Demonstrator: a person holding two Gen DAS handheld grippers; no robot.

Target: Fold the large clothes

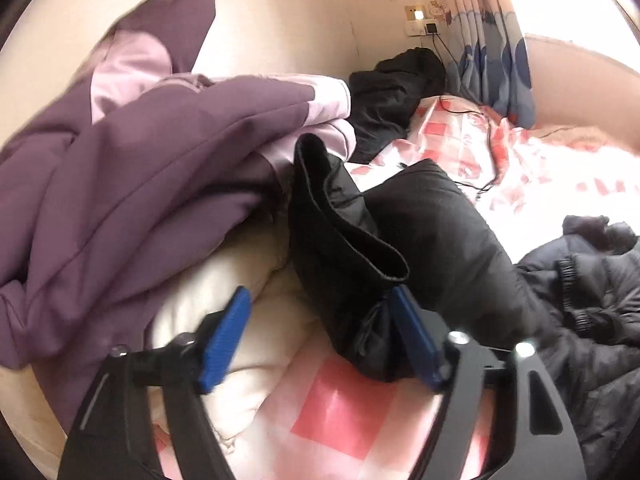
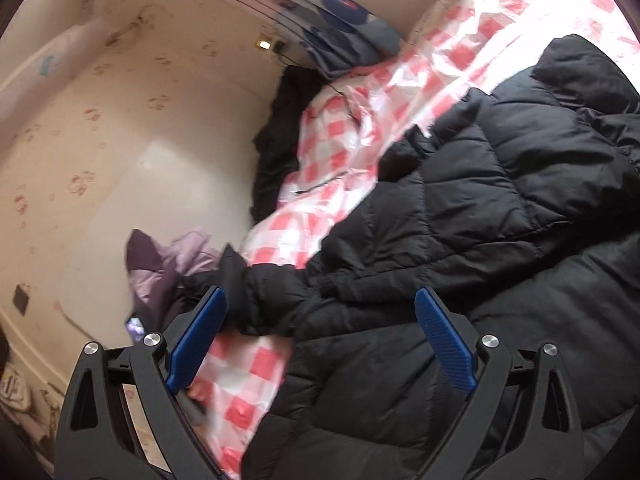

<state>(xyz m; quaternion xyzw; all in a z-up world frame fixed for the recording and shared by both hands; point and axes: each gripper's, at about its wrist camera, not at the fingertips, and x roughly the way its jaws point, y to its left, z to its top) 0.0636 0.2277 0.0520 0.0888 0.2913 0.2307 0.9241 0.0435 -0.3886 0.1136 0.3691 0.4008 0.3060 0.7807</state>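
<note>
Black jacket (image 1: 420,240) sleeve btwn open left fingers (image 1: 226,338); touching right one.

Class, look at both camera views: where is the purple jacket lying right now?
The purple jacket is heaped on the left of the left wrist view, against the wall beside the black sleeve; the right wrist view shows it small at lower left.

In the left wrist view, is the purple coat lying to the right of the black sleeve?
No, the purple coat lies to the left of the black sleeve, heaped against the wall.
</note>
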